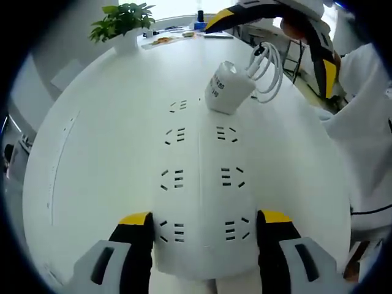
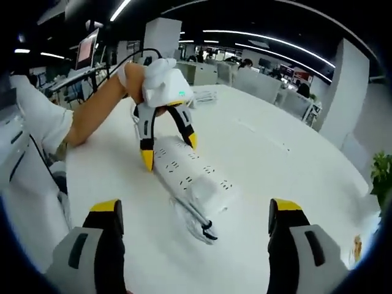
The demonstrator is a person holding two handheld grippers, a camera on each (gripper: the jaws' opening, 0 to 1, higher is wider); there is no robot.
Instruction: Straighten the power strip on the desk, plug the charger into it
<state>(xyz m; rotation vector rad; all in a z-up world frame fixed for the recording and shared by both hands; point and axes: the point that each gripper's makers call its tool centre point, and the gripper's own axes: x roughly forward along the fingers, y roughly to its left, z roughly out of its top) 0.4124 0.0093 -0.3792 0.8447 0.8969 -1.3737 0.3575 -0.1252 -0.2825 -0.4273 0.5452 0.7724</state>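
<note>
Two steps asked, both seemingly close to done. Nearest in the left gripper view: left hand-held gripper [image 1: 205, 223] spread wide, yellow-tipped jaws astride the near end of the power strip [image 1: 199, 177], one to each side, not clearly pinching it. Lying flat and lengthwise along the jaws, so straightening probably finished or being held. Further up the strip, white charger [image 1: 228, 89] standing in a far socket, somewhat tilted; probably not pushed fully home, though hard to tell. Coiled white cable [image 1: 268, 70] hanging from its far side.

From the other end, in the right gripper view: right hand-held gripper [image 2: 195, 223] also wide open, nothing between its jaws, hovering just short of the charger [image 2: 208, 191] and the bundled cable [image 2: 195, 225] at the near end of the strip [image 2: 184, 168]. Beyond, left hand-held gripper [image 2: 168, 150] straddling the strip's far end. Likely remaining: a firm press to seat the plug, then release.

Underneath, a broad white surface [image 1: 98, 159], rounded at the edge. At its far side, a potted plant [image 1: 122, 21] and some small items too blurred to name. Around it, an open office: more desks, ceiling strip lights [image 2: 263, 50], a monitor [image 2: 86, 49] at the far left.
</note>
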